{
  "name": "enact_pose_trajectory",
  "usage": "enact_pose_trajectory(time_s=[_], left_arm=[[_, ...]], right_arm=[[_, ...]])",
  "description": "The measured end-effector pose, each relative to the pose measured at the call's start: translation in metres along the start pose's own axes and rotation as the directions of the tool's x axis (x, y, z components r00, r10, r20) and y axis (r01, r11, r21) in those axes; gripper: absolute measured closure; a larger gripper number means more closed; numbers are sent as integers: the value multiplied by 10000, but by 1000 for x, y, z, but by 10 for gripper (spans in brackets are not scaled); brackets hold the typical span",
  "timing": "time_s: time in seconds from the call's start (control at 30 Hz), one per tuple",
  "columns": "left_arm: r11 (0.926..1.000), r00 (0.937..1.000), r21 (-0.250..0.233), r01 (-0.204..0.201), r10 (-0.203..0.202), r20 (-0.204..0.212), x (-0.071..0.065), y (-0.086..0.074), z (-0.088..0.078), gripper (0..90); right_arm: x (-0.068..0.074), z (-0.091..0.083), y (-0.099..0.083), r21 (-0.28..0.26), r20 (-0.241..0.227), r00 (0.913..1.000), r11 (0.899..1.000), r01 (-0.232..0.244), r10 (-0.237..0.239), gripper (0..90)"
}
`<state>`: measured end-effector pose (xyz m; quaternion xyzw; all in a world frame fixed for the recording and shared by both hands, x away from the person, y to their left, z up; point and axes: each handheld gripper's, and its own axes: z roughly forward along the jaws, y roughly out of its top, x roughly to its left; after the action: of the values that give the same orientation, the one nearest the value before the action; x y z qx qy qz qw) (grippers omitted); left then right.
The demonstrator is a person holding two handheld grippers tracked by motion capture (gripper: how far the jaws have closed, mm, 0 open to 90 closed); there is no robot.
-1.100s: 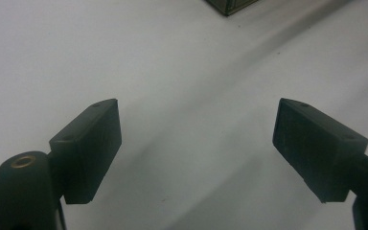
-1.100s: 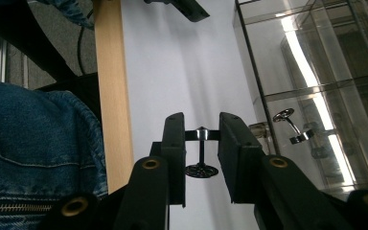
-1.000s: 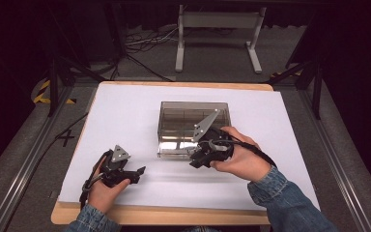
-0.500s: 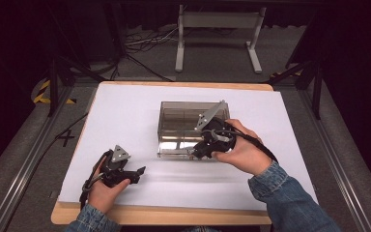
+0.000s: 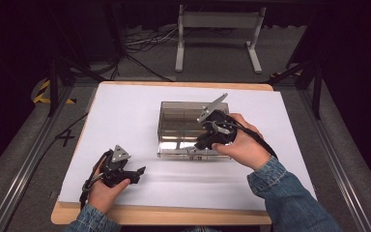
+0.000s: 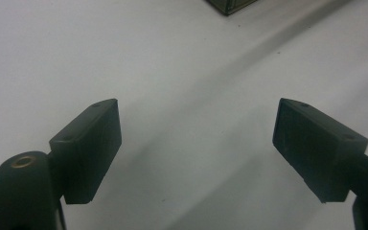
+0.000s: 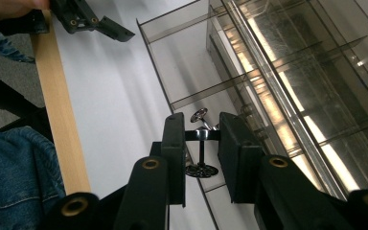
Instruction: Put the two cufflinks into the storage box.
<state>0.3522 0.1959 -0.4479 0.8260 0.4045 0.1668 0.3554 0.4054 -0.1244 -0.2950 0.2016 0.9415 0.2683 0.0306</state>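
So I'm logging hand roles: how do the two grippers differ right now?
The left gripper rests on the white table cover, jaws wide apart and empty. The right gripper is at the clear acrylic drawer box, jaws narrow around its small metal knob. Both have black jaws.

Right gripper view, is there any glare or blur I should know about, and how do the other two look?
Right gripper view: bright glare streaks on the clear acrylic box; near jaws soft. Left gripper view: even light, jaws blurred, soft shadows on the white table. High view: table lit, surroundings dark.
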Motion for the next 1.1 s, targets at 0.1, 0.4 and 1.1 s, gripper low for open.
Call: enact_pose_trajectory(time_s=[0.1, 0.4, 1.1], left_arm=[[10000, 10000, 0, -7, 7, -13, 0, 0, 0, 180], [10000, 10000, 24, -8, 8, -13, 0, 0, 0, 180], [10000, 10000, 52, -8, 8, 18, 0, 0, 0, 179]], right_arm=[[-2, 2, 1, 30, 106, 9998, 9999, -151, 151, 733], [-10, 7, 2, 166, 652, 9966, 9985, -521, 509, 733], [-22, 31, -2, 547, 664, 9932, 9936, -990, 953, 732]])
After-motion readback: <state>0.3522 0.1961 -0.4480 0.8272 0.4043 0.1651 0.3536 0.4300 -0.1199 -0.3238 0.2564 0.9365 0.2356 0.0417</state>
